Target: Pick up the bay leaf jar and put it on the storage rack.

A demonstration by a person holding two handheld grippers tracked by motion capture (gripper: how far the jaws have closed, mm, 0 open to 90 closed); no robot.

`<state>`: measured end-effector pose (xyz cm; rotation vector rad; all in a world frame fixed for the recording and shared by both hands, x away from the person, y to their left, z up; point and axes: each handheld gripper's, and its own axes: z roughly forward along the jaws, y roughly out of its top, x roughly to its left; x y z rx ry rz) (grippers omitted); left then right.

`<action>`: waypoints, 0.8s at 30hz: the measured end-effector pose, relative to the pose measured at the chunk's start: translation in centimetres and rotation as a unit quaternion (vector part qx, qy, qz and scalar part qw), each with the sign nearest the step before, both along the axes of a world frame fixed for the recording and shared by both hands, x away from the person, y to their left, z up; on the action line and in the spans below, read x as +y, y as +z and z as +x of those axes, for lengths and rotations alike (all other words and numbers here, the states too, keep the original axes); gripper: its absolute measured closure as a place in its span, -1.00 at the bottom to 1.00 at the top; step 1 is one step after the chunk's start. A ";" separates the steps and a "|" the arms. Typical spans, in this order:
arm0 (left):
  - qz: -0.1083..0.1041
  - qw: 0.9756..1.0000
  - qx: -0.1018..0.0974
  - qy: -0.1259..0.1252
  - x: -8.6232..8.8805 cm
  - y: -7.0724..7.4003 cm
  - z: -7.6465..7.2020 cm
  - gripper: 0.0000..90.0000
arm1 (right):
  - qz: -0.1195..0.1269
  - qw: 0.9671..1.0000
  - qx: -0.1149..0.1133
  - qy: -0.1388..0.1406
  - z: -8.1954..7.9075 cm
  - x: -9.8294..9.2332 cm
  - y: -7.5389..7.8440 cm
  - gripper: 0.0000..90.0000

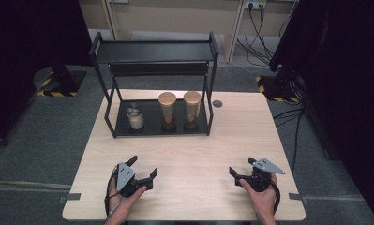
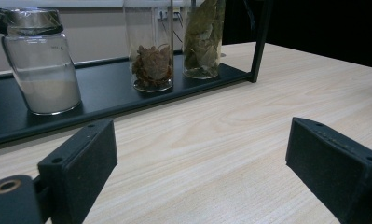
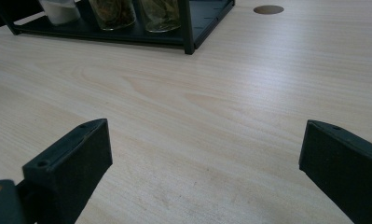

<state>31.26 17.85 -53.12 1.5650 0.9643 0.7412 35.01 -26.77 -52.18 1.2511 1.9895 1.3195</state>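
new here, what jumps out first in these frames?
The black two-tier rack at the far middle of the table, with three jars on its lower shelf: a short jar of white powder at the left, and two tall wood-lidded jars beside it. Near the front edge, the left gripper and right gripper sit open, holding nothing.

Bare light wooden tabletop (image 1: 194, 150) lies open ahead; the black two-tier metal rack (image 1: 156, 56) with three glass jars blocks the far side.

Black two-tier rack (image 1: 154, 51) on wooden table (image 1: 184, 154) — three jars inside.
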 end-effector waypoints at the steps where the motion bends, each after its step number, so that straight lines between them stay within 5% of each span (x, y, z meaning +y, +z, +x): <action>1: 0.000 1.000 0.000 0.000 0.0 0.0 0.0 -0.82 | 0.000 1.000 0.000 0.000 0.0 0.0 0.0 -0.94; 24: -0.002 1.000 0.000 0.000 0.1 0.0 0.0 -0.82 | 0.004 1.000 -0.006 -0.002 -0.2 -0.1 0.0 -0.94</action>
